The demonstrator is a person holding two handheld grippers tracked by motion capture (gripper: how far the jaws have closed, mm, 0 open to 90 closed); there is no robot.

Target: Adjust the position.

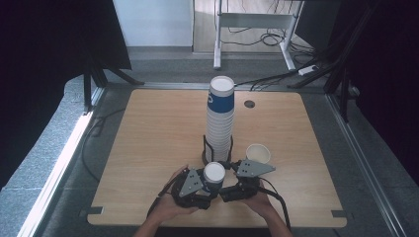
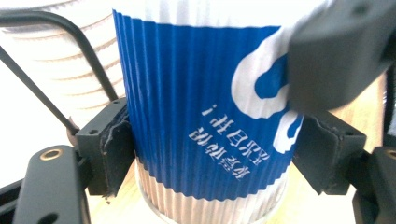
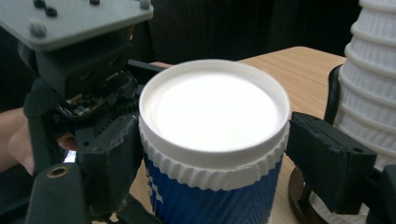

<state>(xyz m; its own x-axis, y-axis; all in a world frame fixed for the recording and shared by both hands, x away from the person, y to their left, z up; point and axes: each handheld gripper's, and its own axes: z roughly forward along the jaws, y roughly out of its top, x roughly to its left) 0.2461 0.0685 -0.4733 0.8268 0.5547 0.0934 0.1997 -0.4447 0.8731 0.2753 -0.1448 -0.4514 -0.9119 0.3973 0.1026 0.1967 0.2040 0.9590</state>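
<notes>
A blue ribbed paper cup (image 1: 214,178) with a white lid (image 3: 212,109) stands near the table's front edge, just in front of the cup stack. My left gripper (image 1: 207,185) comes at it from the left and is shut on its blue wall (image 2: 201,116), both pads pressing in. My right gripper (image 1: 225,174) reaches in from the right at lid height. Its jaws stand on either side of the lid rim in the right gripper view (image 3: 219,158), and the right-hand pad (image 3: 327,158) is a little apart from the rim, so it is open.
A tall stack of white ribbed cups (image 1: 220,118), topped by a blue one, stands in a black wire holder (image 1: 206,148) mid-table. A lidless white cup (image 1: 258,153) sits right of the holder. A person's hands (image 1: 165,210) hold both grippers at the front edge.
</notes>
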